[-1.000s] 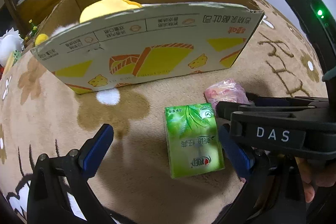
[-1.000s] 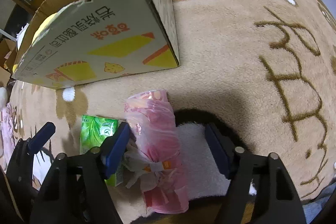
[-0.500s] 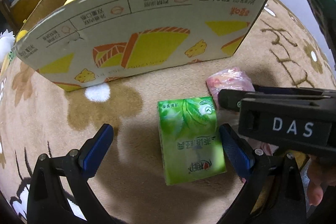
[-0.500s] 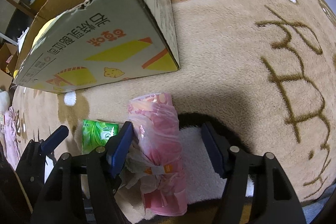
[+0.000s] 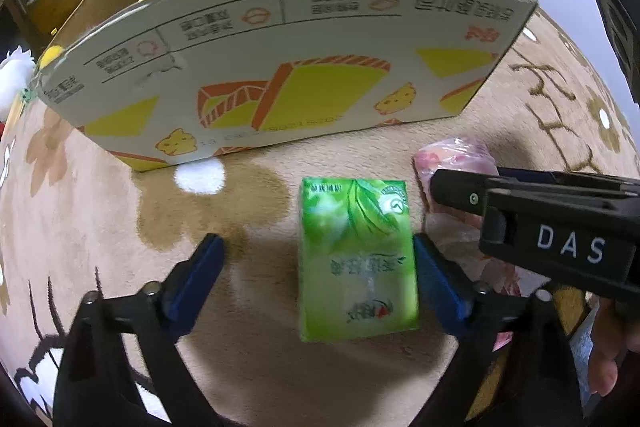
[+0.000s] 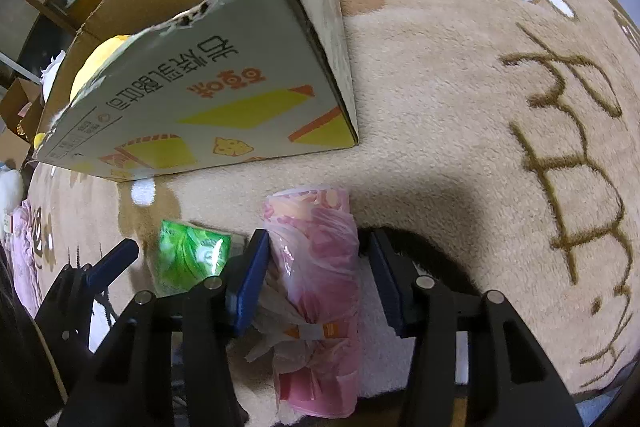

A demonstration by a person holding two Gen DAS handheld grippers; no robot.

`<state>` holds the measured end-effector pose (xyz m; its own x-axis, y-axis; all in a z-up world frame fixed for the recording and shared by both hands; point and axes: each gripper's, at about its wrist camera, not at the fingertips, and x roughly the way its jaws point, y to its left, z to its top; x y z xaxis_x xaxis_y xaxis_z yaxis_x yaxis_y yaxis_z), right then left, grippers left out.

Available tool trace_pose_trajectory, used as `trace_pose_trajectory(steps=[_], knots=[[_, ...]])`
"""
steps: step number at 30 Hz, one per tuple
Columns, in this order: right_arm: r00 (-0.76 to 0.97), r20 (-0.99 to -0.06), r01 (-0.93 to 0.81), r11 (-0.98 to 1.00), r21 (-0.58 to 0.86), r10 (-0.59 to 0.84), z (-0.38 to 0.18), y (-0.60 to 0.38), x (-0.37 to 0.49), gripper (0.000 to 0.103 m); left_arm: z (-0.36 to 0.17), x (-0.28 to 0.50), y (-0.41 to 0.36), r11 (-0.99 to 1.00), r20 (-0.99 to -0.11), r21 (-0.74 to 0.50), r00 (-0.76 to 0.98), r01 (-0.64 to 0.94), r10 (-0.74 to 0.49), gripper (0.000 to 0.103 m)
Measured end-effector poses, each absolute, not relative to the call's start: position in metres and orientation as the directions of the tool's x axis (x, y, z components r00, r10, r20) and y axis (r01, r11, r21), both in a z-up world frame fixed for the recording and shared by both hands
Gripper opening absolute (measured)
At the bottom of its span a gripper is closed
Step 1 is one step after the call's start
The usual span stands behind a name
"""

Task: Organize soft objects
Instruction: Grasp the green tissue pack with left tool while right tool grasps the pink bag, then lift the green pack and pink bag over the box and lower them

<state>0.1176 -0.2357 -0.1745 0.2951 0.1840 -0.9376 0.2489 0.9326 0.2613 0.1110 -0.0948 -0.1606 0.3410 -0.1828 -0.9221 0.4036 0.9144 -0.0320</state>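
i am seeing left gripper [image 5: 316, 275] jaws apart around the green tissue pack [image 5: 357, 259]; right gripper [image 6: 318, 279] jaws straddling the pink bag roll [image 6: 316, 291], its near end cut off.

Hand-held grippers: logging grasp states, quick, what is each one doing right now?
Left hand-held gripper: open, straddling the green tissue pack, not clamped.
Right hand-held gripper: open around the pink bag roll; left pad touching, right pad apart.

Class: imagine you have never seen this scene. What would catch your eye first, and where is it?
Probably the bright green tissue pack, lying on the beige rug between the open left gripper's blue fingers. Beside it, a pink plastic-wrapped roll lies between the right gripper's fingers. Behind both stands a big cardboard box with a yellow plush inside.
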Motion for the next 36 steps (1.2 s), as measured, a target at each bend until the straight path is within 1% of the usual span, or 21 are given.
trace_pose_trajectory(steps=[1, 2, 3, 5, 6, 8, 9, 14, 19, 26, 36], knots=[[0.297, -0.937, 0.246, 0.933, 0.262, 0.184, -0.176, -0.235, 0.116, 0.050, -0.161, 0.112, -0.094, 0.916, -0.923, -0.035, 0.338, 0.399, -0.182, 0.086], [0.300, -0.935, 0.240, 0.934, 0.264, 0.187, -0.175, -0.235, 0.116, 0.046, -0.158, 0.112, -0.089, 0.919, -0.924, -0.041, 0.334, 0.391, -0.184, 0.083], [0.303, -0.934, 0.237, 0.934, 0.268, 0.192, -0.178, -0.227, 0.117, 0.045, -0.158, 0.113, -0.087, 0.922, -0.925, -0.046, 0.332, 0.385, -0.185, 0.081], [0.308, -0.932, 0.222, 0.939, 0.264, 0.189, -0.178, -0.225, 0.118, 0.043, -0.158, 0.113, -0.085, 0.927, -0.926, -0.053, 0.329, 0.371, -0.184, 0.072], [0.309, -0.932, 0.217, 0.940, 0.262, 0.188, -0.181, -0.224, 0.119, 0.042, -0.158, 0.113, -0.083, 0.929, -0.925, -0.052, 0.334, 0.365, -0.182, 0.070], [0.339, -0.922, 0.199, 0.944, 0.264, 0.186, -0.176, -0.223, 0.117, 0.032, -0.157, 0.111, -0.077, 0.932, -0.922, -0.054, 0.340, 0.358, -0.184, 0.054], [0.351, -0.917, 0.192, 0.944, 0.268, 0.189, -0.174, -0.222, 0.117, 0.031, -0.157, 0.110, -0.076, 0.935, -0.921, -0.054, 0.344, 0.351, -0.183, 0.053], [0.394, -0.893, 0.127, 0.949, 0.290, 0.220, -0.163, -0.217, 0.114, 0.029, -0.146, 0.106, -0.066, 0.947, -0.911, -0.049, 0.375, 0.318, -0.173, 0.052], [0.442, -0.868, 0.067, 0.956, 0.284, 0.227, -0.148, -0.210, 0.106, 0.026, -0.122, 0.091, -0.063, 0.944, -0.879, 0.011, 0.454, 0.329, -0.148, 0.052], [0.559, -0.808, 0.043, 0.966, 0.254, 0.187, -0.108, -0.208, 0.083, 0.021, -0.089, 0.073, -0.058, 0.951, -0.811, 0.052, 0.568, 0.303, -0.137, 0.052], [0.625, -0.761, 0.015, 0.971, 0.237, 0.176, -0.073, -0.193, 0.077, 0.021, -0.069, 0.067, -0.039, 0.960, -0.757, 0.089, 0.644, 0.265, -0.107, 0.052]])
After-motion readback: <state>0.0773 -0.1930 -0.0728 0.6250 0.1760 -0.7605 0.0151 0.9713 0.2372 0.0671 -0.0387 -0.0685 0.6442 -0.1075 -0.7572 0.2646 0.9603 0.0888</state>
